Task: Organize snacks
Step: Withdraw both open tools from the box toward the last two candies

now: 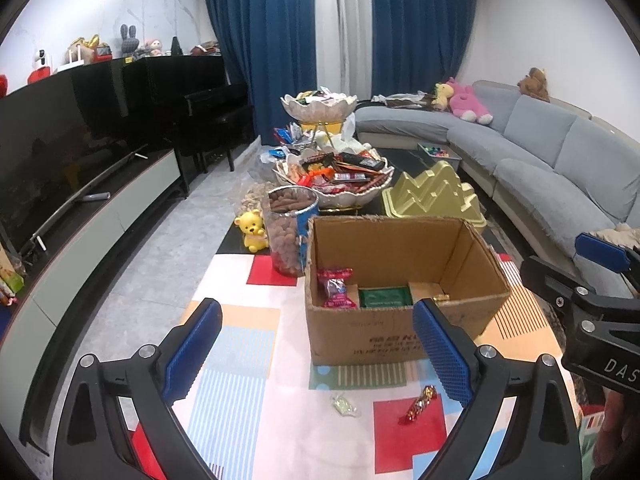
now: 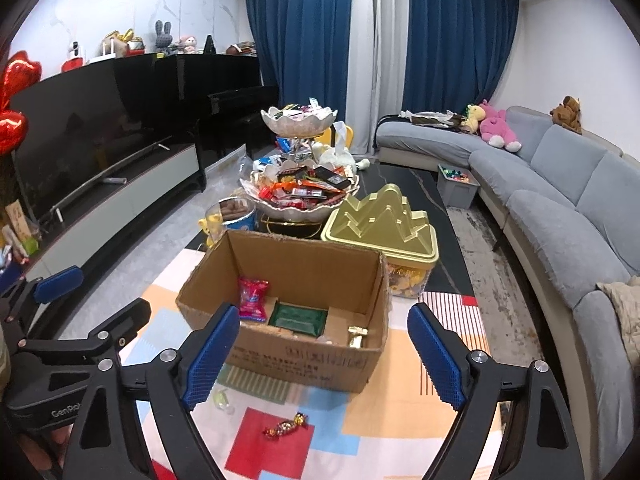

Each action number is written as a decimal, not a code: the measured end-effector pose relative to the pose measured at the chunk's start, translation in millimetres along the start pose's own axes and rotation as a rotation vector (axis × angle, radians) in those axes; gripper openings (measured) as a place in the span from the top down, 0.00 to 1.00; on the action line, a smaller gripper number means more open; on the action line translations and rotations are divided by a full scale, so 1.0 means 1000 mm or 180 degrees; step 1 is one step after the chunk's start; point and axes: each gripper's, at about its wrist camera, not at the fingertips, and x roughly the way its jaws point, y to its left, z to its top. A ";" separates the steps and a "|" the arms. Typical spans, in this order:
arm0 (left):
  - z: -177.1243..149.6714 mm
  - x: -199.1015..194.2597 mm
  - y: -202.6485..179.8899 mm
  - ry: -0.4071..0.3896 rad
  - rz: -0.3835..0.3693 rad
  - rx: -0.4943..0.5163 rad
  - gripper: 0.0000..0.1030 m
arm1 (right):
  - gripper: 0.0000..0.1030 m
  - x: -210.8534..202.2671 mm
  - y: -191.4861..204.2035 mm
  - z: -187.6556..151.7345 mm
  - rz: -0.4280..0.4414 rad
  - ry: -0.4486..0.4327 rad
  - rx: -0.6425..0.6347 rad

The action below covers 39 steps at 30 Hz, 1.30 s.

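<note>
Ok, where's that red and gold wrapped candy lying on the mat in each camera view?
Left wrist: the candy lies low and right of centre on a red square, near the right finger's inner side.
Right wrist: the candy lies low, left of centre, on a red square between the fingers.
Shared landmark: the cardboard box sits just behind it in both.
</note>
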 end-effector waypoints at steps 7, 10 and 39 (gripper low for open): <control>-0.021 -0.001 -0.003 0.0027 -0.0116 0.0094 0.05 | 0.16 0.001 0.004 -0.018 0.0005 0.0062 -0.0074; -0.030 0.001 -0.005 0.0048 -0.0118 0.0156 0.06 | 0.16 0.002 0.004 -0.026 -0.0006 0.0098 -0.0091; -0.119 0.056 -0.008 0.0168 -0.0353 0.0746 0.10 | 0.16 0.051 0.034 -0.114 0.0120 0.0321 -0.0420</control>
